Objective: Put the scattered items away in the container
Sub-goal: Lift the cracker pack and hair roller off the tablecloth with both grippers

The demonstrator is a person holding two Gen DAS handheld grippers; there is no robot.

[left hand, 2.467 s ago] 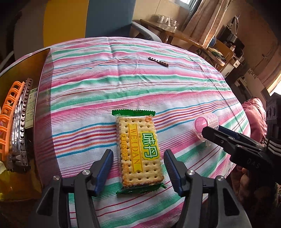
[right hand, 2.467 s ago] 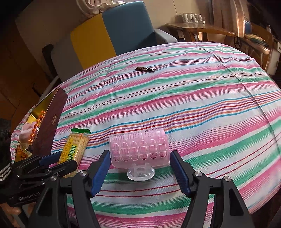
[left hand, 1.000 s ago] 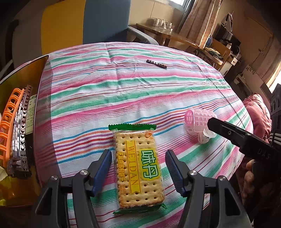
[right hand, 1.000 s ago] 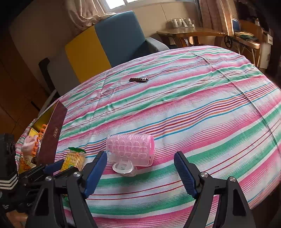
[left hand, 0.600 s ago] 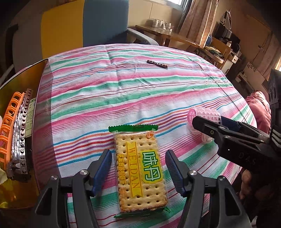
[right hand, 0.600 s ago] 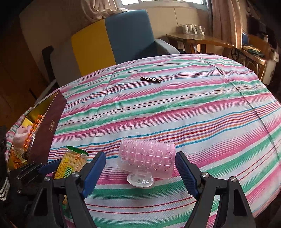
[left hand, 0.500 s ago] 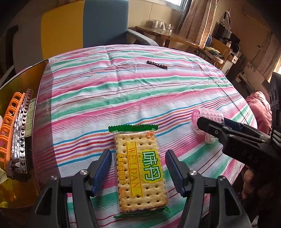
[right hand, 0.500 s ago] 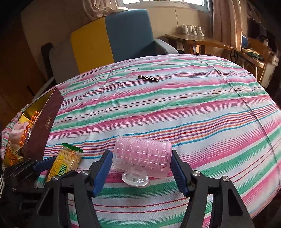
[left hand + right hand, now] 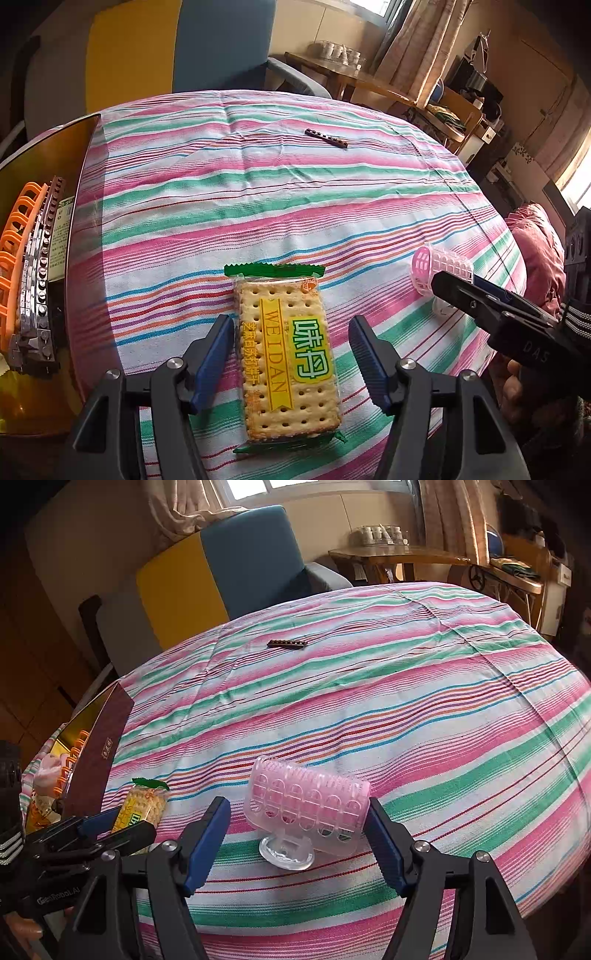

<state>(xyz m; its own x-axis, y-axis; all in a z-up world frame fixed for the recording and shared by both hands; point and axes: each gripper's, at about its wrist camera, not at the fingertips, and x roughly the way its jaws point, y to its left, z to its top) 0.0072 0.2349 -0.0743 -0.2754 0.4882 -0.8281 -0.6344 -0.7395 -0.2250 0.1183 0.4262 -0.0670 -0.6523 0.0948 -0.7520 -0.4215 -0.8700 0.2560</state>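
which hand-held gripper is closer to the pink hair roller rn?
Right. The right hand-held gripper straddles the pink hair roller, jaws opening around it. The left hand-held gripper sits over the cracker packet, off to the roller's side.

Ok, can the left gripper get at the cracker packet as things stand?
Probably yes. The left gripper already straddles the cracker packet, its jaws opening with gaps on both sides, and nothing lies on top. The right gripper is off by the pink hair roller.
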